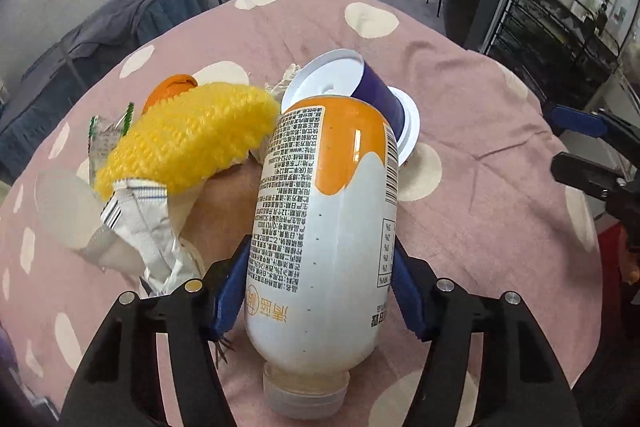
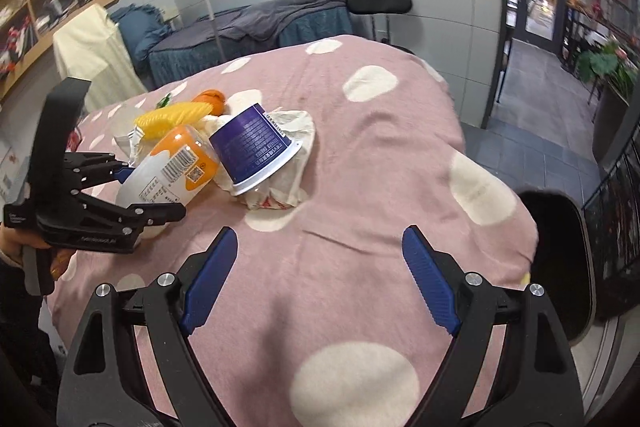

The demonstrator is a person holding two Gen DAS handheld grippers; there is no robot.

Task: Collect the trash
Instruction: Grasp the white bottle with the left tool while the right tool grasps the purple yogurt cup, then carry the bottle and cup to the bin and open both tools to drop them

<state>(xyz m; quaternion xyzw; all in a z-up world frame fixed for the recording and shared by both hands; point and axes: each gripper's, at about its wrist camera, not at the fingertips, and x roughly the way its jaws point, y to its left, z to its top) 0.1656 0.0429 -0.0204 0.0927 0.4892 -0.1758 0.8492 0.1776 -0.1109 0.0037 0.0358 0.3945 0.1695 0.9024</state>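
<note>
Bottle (image 1: 320, 227), white and orange, lies on the pink dotted cloth (image 2: 360, 247) clamped between the pads of the left gripper (image 1: 320, 291), cap toward the camera, long axis running away. Right gripper (image 2: 320, 275) hangs spread wide, holding nothing. Beyond, purple cup (image 1: 376, 91), yellow sponge (image 1: 188, 135) and wrappers (image 1: 140, 227) remain uncollected: an early stage.
</note>
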